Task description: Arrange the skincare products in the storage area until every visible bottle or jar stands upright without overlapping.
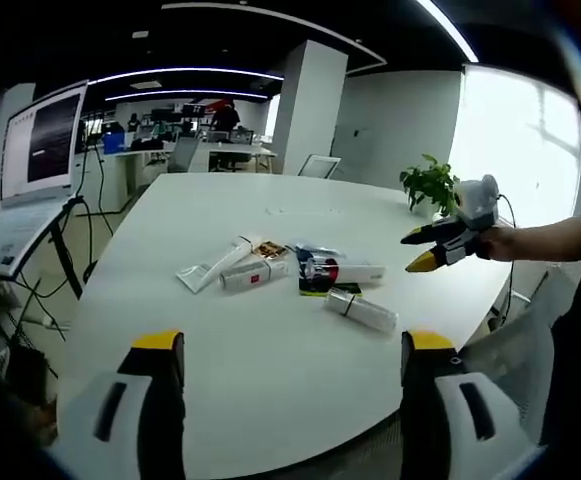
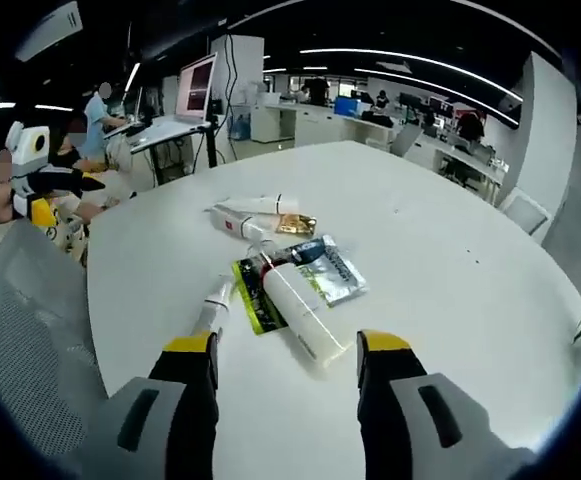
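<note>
1. In the left gripper view, the left gripper [image 1: 288, 345] rises from six o'clock with its two yellow-tipped jaws spread wide and nothing between them, hovering over the near edge of the round white table [image 1: 270, 400].
2. The skincare products lie in a loose cluster at the table's middle, toward twelve o'clock from those jaws: a white tube [image 1: 213, 266] lying flat at the ten o'clock end, a white bottle with a red label [image 1: 253, 275] on its side just beside it, a dark packet [image 1: 315, 272] touching a bottle with a red band [image 1: 345, 272], and a white bottle [image 1: 362, 310] lying apart at five o'clock of the cluster. None stands upright.
3. At three o'clock in this view, the right gripper [image 1: 420, 250] is held in a person's hand [image 1: 498, 242] over the table's far side, near a small green plant [image 1: 432, 184]; its jaws stand apart and empty.
4. In the right gripper view, the right gripper [image 2: 285, 346] also shows parted jaws holding nothing. A large white bottle [image 2: 302, 312] lies on its side just ahead of them, partly over a green packet [image 2: 255, 305], with a slim white tube [image 2: 213, 308] at its nine o'clock.
5. Farther on, toward eleven o'clock, a white carton [image 2: 232, 221] and a gold-capped item [image 2: 296, 224] lie flat.
6. The left gripper [image 2: 65, 195] appears at nine o'clock, off the table's edge.
</note>
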Demonstrator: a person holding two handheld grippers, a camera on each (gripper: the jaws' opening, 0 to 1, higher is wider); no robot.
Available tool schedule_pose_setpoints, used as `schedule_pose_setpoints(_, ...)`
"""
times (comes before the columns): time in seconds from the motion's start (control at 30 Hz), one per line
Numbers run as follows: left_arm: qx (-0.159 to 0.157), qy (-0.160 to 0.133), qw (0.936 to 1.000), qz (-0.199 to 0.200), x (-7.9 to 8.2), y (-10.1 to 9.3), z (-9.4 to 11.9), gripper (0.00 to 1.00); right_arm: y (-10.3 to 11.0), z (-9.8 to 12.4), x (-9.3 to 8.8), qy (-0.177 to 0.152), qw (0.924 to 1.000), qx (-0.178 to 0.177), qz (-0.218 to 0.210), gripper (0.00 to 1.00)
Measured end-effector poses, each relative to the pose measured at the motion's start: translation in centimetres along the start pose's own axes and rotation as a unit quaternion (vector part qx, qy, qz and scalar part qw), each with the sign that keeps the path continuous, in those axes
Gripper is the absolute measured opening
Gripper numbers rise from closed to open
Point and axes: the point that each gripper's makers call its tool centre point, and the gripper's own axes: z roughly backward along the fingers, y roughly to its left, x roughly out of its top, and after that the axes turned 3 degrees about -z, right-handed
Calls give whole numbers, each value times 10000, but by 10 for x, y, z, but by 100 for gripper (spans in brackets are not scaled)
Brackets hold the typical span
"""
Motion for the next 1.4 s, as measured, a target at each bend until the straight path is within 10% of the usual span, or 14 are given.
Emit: schedule_pose_setpoints(1.4,39,122,9989,454,-2,4,0,80,-1,-111,-10,1528,9767,853,1240,35)
